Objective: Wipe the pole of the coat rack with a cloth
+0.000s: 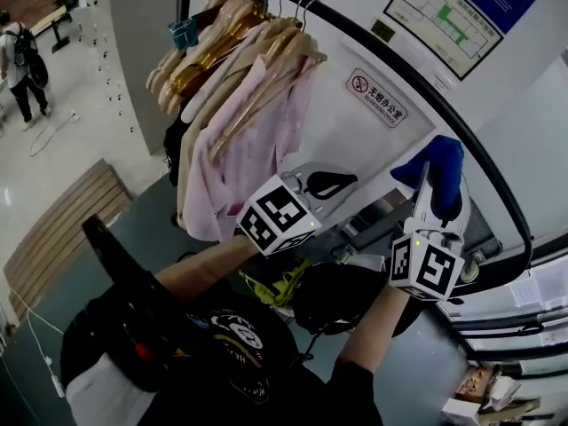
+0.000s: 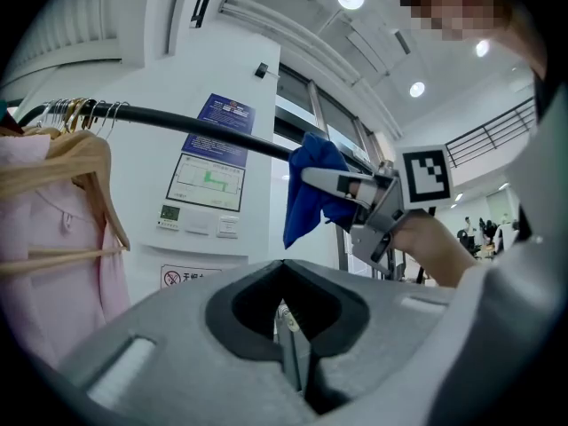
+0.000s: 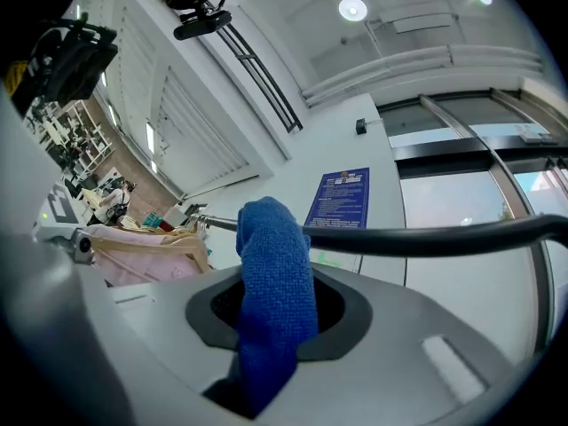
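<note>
Both grippers' fingers closed: right on cloth at pole, left empty; hangers near.

The coat rack's black pole runs along a white wall. At one end wooden hangers crowd it, a pink garment hanging from them; farther along, a blue cloth presses against it.

Nubby blue terry cloth, smooth glossy black pole, varnished wooden hangers

Bright ceiling lights; fisheye-warped, dark-vignetted edges
</note>
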The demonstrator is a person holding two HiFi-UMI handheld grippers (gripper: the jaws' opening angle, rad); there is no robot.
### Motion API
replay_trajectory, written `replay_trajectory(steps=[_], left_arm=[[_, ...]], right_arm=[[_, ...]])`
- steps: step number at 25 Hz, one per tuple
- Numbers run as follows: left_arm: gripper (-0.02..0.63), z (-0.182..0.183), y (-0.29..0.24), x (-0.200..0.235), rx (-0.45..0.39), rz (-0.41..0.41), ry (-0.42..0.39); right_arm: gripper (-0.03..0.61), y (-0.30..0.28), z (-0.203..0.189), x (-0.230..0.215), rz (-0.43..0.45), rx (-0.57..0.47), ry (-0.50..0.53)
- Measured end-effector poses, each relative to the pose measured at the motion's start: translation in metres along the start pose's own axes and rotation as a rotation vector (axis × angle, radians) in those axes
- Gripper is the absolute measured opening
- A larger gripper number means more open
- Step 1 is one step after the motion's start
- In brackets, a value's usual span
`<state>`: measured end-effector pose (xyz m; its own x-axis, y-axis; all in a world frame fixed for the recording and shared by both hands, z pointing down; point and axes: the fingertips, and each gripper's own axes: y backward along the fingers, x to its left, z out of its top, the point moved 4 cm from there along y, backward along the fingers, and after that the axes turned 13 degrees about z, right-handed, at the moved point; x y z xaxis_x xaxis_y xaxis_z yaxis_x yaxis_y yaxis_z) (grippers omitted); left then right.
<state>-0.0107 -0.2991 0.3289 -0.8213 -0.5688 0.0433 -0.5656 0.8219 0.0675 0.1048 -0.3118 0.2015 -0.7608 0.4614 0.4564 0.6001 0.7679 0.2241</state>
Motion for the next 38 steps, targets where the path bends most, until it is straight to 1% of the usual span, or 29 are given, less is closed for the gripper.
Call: replay_trajectory(steps=[3, 6, 11, 15, 21, 28, 38], left_arm=[[-0.002, -0.008, 0.001, 0.002, 0.019, 0.006, 0.006], [-0.002, -0.018, 0.0, 0.0, 0.041, 0.001, 0.015], [-0.002, -0.031, -0.003, -0.011, 0.066, -0.025, 0.03], [-0.002, -0.038, -0.006, -0.019, 0.081, -0.048, 0.037], [-0.002, -0.047, -0.009, -0.031, 0.099, -0.081, 0.049], [-0.002, -0.055, -0.013, -0.044, 0.113, -0.114, 0.053], [-0.002, -0.058, -0.017, -0.046, 0.117, -0.116, 0.054]], right_arm=[[0.092, 0.022, -0.024, 0.009, 0.002, 0.023, -0.061], [0.092, 0.049, -0.055, 0.019, 0.003, 0.062, -0.149], [0.092, 0.092, -0.101, 0.039, -0.013, 0.15, -0.282], [0.092, 0.114, -0.126, 0.05, -0.036, 0.197, -0.363], [0.089, 0.132, -0.138, 0.063, -0.049, 0.231, -0.397], [0.087, 0.143, -0.146, 0.066, -0.071, 0.245, -0.427], [0.087, 0.144, -0.15, 0.07, -0.063, 0.253, -0.45]])
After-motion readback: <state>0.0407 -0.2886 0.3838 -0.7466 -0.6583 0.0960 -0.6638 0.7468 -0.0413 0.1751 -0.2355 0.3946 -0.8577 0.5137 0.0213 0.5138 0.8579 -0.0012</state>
